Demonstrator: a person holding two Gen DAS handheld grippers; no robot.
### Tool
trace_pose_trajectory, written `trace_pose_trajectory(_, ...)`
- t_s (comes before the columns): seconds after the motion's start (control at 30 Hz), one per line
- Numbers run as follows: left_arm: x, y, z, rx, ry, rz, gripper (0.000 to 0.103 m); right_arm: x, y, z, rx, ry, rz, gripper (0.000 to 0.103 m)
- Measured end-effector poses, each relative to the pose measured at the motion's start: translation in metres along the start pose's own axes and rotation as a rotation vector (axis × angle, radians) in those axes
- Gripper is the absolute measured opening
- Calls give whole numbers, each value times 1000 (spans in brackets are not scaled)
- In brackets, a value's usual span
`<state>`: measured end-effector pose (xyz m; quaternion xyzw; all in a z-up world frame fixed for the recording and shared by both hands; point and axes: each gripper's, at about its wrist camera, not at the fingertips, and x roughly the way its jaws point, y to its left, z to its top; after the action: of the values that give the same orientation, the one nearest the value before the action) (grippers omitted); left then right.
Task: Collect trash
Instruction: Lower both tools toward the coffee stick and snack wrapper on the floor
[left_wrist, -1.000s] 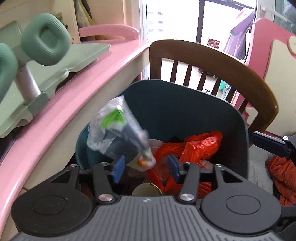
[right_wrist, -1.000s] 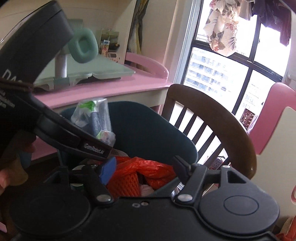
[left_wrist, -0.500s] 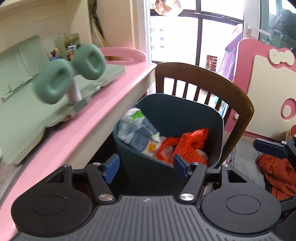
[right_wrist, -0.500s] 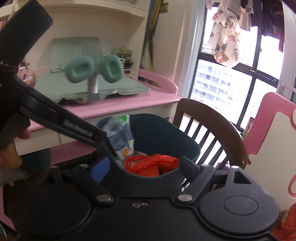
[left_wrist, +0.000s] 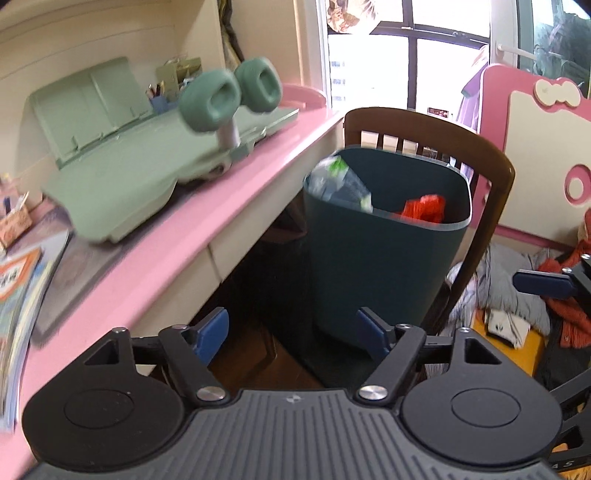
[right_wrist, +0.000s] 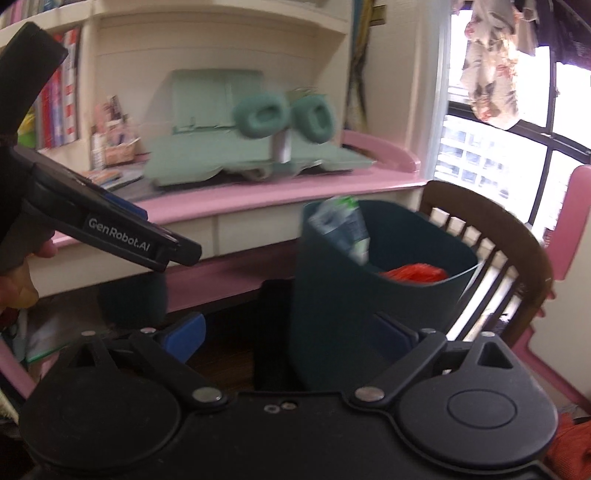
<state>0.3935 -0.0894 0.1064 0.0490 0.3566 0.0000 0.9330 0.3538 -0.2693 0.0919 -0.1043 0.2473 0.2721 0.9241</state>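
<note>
Beside the pink desk (left_wrist: 155, 258), in front of a brown wooden chair (left_wrist: 491, 162), stands the dark teal bin (left_wrist: 373, 266) holding a clear plastic wrapper (left_wrist: 338, 182) and red bag (left_wrist: 423, 208). Both the left gripper (left_wrist: 291, 332) and right gripper (right_wrist: 291, 334) are empty, jaws opening wide.

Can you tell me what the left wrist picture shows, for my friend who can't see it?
A dark green bin stands on the floor beside a pink desk, with a clear plastic bag and red bag inside. The empty left gripper is opening in front. A brown chair is behind the bin.
</note>
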Motion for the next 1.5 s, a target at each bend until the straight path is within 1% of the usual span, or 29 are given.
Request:
trace_pose_trajectory(0.07,-2,7,-16,-3,12,-19,78,3,13,-10,-8,6,20,101)
trace_pose_trajectory(0.17,-2,17,-38,-10,26,-22,78,13,28,-26,-9,25,50,102)
trace_pose_trajectory(0.33,5,32,-72,-31,32,-53,80,39,49,-52,-11,60,83,103)
trace_pose_trajectory(0.5,27,39,-111,-22,29,-41,80,75,67,-83,18,115,128,103)
trace_pose_trajectory(0.6,47,45,-138,-24,42,-26,80,102,75,-103,30,170,155,103)
trace_pose_trajectory(0.7,77,54,-168,-34,100,-27,80,133,84,-125,28,227,170,103)
trace_pose_trajectory(0.77,102,62,-187,-47,154,-36,81,153,93,-140,-10,254,177,103)
trace_pose_trajectory(0.87,142,78,-215,-95,236,-44,82,188,109,-163,-71,306,169,103)
trace_pose_trajectory(0.97,184,96,-243,-140,306,-12,82,228,120,-182,-84,366,173,103)
trace_pose_trajectory(1.07,229,118,-268,-200,371,20,82,273,124,-201,-28,435,174,103)
trace_pose_trajectory(1.2,289,147,-308,-266,464,61,82,331,120,-228,93,526,163,103)
trace_pose_trajectory(1.27,319,159,-330,-298,514,85,82,360,118,-238,134,566,164,103)
trace_pose_trajectory(1.4,368,176,-370,-339,599,115,82,415,119,-258,209,633,165,103)
trace_pose_trajectory(1.5,400,181,-392,-366,635,117,82,451,117,-278,299,669,150,103)
